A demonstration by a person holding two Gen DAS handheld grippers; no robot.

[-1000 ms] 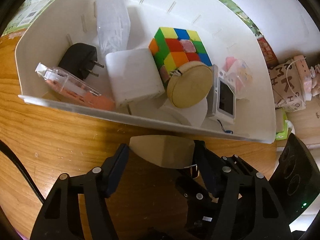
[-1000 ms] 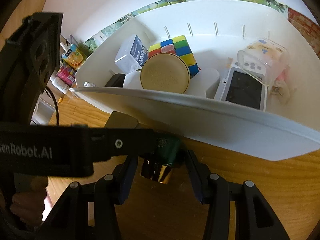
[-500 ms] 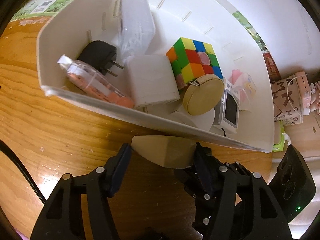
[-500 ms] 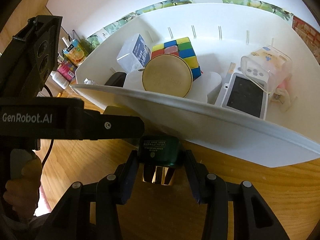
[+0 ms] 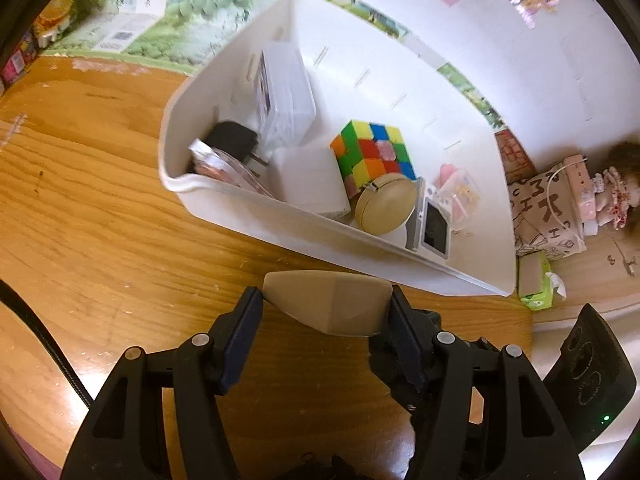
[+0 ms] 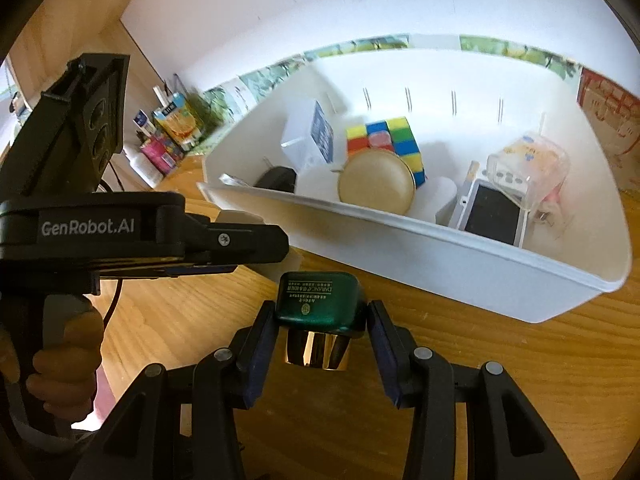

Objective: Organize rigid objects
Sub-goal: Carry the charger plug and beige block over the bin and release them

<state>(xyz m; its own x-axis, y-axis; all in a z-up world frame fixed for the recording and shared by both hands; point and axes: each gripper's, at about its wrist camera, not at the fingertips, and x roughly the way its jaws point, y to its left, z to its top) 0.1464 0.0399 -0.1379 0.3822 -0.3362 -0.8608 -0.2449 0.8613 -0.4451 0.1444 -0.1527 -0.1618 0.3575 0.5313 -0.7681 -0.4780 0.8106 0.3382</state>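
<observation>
My left gripper [image 5: 326,308] is shut on a beige angular block [image 5: 328,300], held above the wooden table just in front of the white bin [image 5: 360,248]. My right gripper [image 6: 320,320] is shut on a green bottle with a gold cap [image 6: 318,320], also in front of the white bin [image 6: 440,264]. The bin holds a colour cube [image 5: 372,152], a round beige tin [image 5: 386,204], a small screen device [image 5: 434,232], a white box [image 5: 308,180], a black plug [image 5: 232,140] and clear plastic cases. The left gripper's body [image 6: 140,236] shows in the right wrist view.
The wooden table [image 5: 100,220] stretches left of the bin. Cartons and bottles [image 6: 172,136] stand along the wall at the left. A patterned box [image 5: 548,208] and a green tissue pack [image 5: 536,280] lie right of the bin.
Both grippers have risen and pulled back from the bin, each still holding its object. The bin now looks smaller and farther in both views.
</observation>
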